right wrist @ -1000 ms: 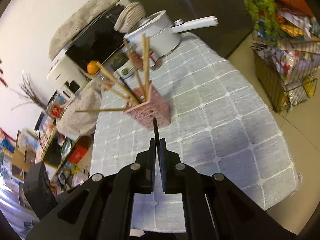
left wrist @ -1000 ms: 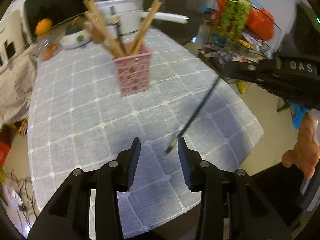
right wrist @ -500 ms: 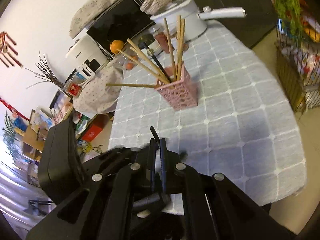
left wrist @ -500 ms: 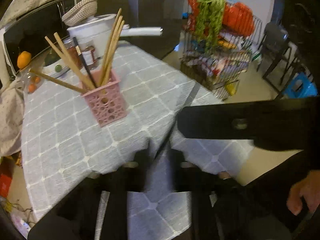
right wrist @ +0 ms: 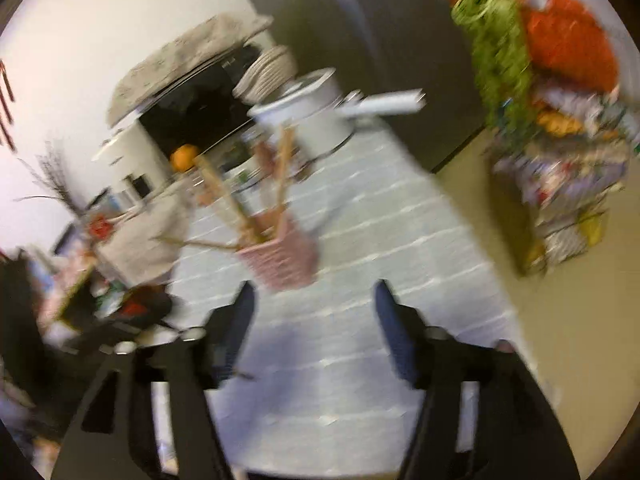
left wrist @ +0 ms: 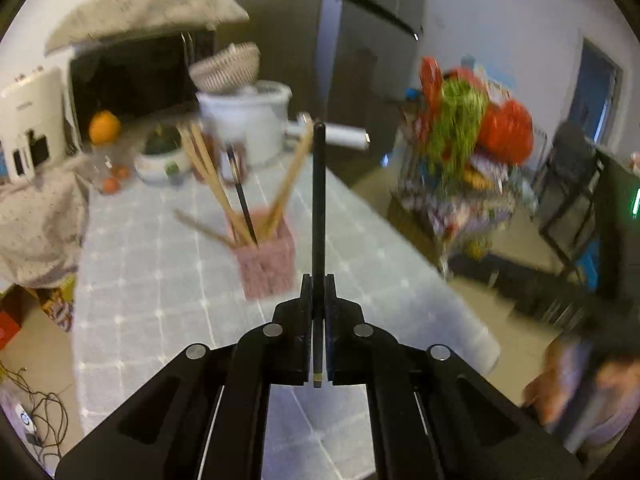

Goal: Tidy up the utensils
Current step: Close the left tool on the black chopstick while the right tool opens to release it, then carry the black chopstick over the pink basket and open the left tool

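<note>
**One Black Chopstick Held Above the Pink Holder**

One black chopstick (left wrist: pixel 318 200) stands nearly upright in the left gripper (left wrist: pixel 318 292), whose jaws are pressed together on its lower shaft. The clamp sits close to the butt end: only a short stub shows below the jaws, and most of the length projects forward and up, past the rim of the pink holder (left wrist: pixel 266 264).

The holder stands on the counter (left wrist: pixel 160 280), just left of the held chopstick in the left wrist view. It already contains several wooden chopsticks (left wrist: pixel 208 184), fanned outward, and a second black chopstick (left wrist: pixel 240 196) leaning among them.

Risks from this position:

- Pivoting. The grip is near one end of a thin, smooth rod. A quick swing is likely to rotate the chopstick between the jaws or let it slide out.
- Collision on entry. The fanned wooden chopsticks crowd the opening. A tip lowered without aiming for a gap may strike them and be deflected outside the holder.
- Tipping. The holder looks light and is loaded with long, leaning items. A sideways push at the rim could topple it.

The right gripper (right wrist: pixel 316 320) hovers over the counter, near the holder, with its jaws spread wide and nothing between them. Its view is heavily blurred; finer detail cannot be told.
</note>
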`<act>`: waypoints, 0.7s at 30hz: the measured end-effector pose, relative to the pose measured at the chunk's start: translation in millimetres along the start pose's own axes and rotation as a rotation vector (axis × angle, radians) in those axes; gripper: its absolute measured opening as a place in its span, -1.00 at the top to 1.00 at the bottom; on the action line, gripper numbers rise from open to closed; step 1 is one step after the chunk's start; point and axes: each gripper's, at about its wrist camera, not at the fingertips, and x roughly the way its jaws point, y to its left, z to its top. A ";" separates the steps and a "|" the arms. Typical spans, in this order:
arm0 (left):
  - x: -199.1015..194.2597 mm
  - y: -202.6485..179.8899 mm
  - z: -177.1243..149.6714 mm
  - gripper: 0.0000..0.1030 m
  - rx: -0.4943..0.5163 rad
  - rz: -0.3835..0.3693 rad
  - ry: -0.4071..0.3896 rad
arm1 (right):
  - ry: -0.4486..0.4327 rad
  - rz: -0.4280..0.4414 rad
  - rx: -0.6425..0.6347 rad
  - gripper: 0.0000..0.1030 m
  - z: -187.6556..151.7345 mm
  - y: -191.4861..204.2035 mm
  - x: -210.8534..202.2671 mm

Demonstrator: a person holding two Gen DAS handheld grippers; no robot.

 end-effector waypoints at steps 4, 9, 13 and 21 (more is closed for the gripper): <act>-2.1 -1.4 27.8 0.91 0.000 0.052 -0.037 | -0.087 -0.181 -0.110 -0.77 -4.4 -6.2 9.6; 8.2 3.3 51.5 0.91 -0.029 0.114 -0.048 | -0.036 -0.255 -0.133 -0.79 -6.2 -17.9 31.7; 9.1 4.8 69.0 0.91 -0.048 0.130 -0.070 | -0.035 -0.291 -0.121 -0.79 -3.8 -24.3 38.7; 13.0 8.7 112.9 0.91 -0.082 0.127 -0.106 | -0.092 -0.345 -0.188 -0.82 -4.7 -14.9 37.3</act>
